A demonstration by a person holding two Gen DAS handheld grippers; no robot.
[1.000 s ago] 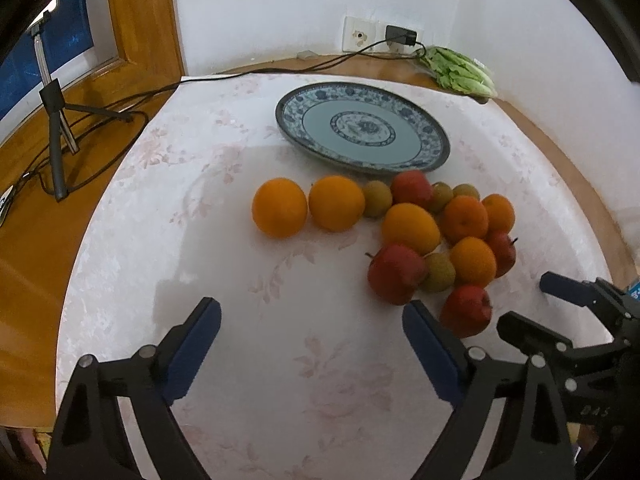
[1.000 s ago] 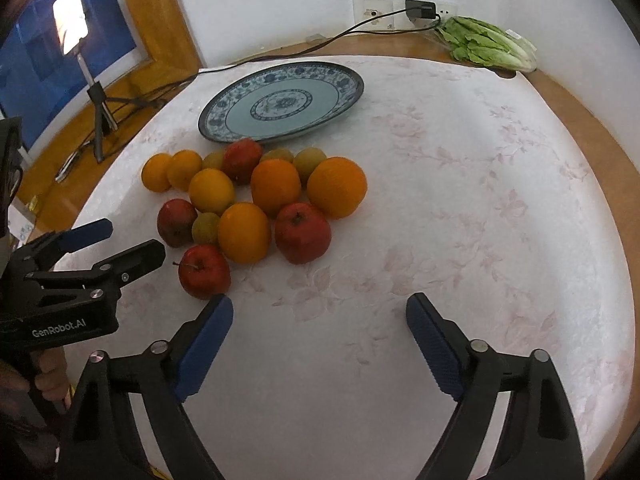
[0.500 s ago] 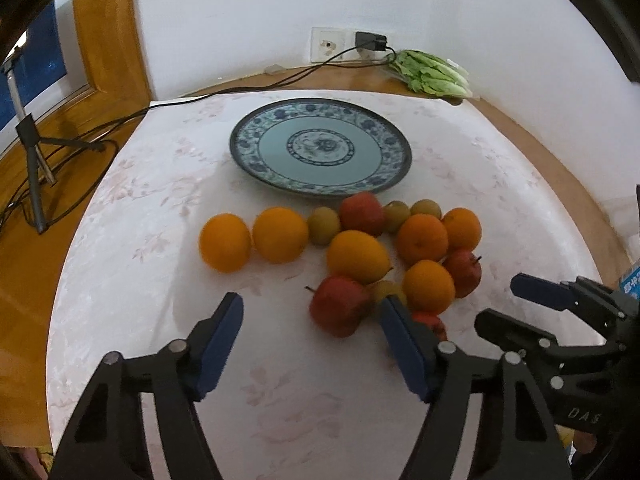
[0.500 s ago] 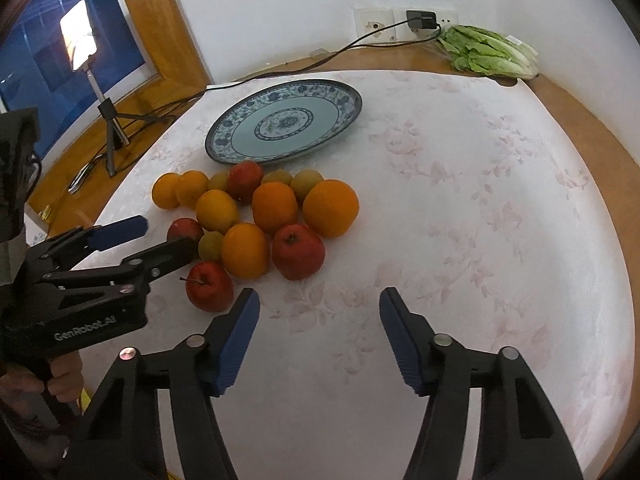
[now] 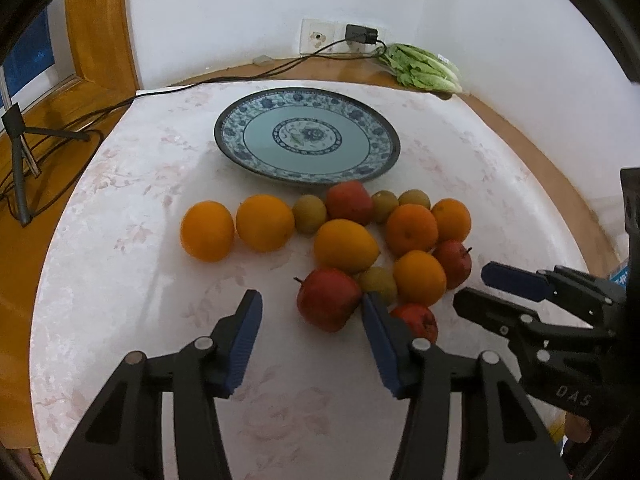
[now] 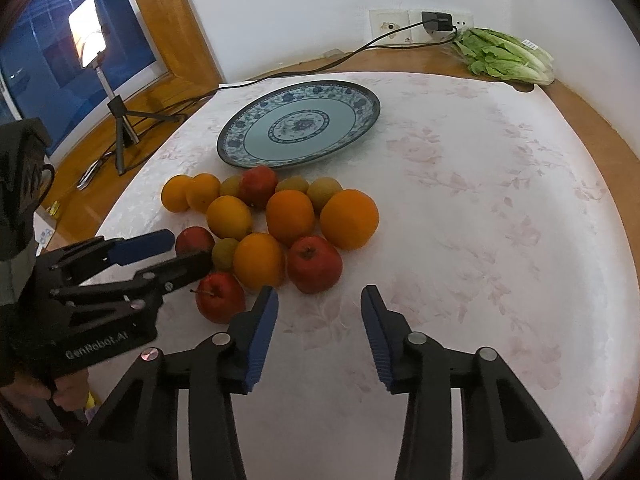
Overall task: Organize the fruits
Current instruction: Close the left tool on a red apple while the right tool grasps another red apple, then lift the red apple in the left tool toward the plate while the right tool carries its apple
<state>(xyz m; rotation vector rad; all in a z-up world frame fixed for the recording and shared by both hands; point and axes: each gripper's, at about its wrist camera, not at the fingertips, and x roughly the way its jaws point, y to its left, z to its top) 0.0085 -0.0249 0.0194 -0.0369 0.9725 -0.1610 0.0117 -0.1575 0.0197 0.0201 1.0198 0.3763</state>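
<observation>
Both narrowed: left gripper (image 5: 312, 320) and right gripper (image 6: 318, 316) closing, empty, beside fruits (image 5: 348, 248).

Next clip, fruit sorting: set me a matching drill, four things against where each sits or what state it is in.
Things:
1. plate
2. lettuce
3. charger
4. left claw

Descriptions:
A. plugged into the wall socket
B. bare of fruit, behind the pile
C. closing, nothing gripped
D. on the wooden ledge by the wall

Pairs: 1-B, 2-D, 3-A, 4-C
</observation>
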